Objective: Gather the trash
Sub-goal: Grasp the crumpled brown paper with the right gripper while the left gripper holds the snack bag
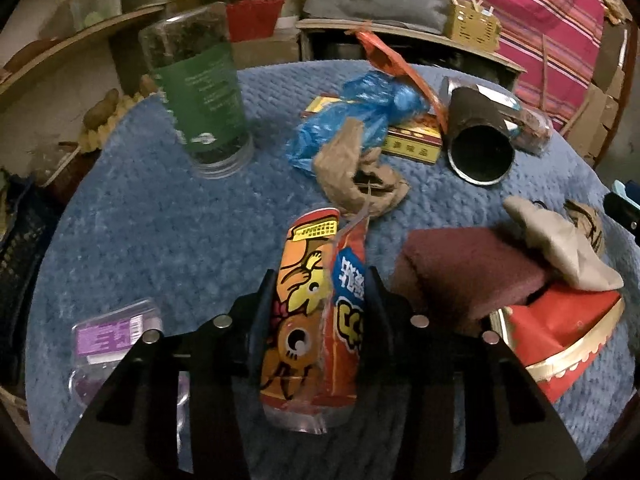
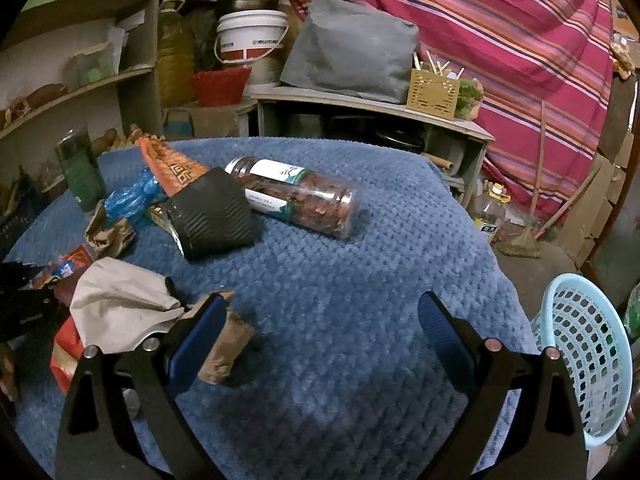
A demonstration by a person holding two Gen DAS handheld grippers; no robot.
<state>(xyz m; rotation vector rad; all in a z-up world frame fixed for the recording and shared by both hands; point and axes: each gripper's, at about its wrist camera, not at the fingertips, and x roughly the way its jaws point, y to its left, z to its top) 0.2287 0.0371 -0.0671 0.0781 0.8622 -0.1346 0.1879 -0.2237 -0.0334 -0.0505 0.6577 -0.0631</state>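
Between left gripper (image 1: 320, 280) fingers, near centre of blue table cover (image 1: 160, 220): orange snack wrapper (image 1: 316, 312) lying lengthwise, far end poking past fingertips, near end toward camera. Jaws flanking both long edges, appearing to be pinching crinkled foil; firm contact hard to confirm. Advice: be squeezing until film bunches, be lifting straight up, be watching for slip since wrapper is thin and glossy. Crumpled brown paper (image 1: 360, 176) lying just beyond wrapper tip, dark red block (image 1: 468, 276) right. Right gripper (image 2: 320, 320) hovering wide, empty, over bare cover; pale blue basket (image 2: 584, 360) sitting at far right, likely drop point.
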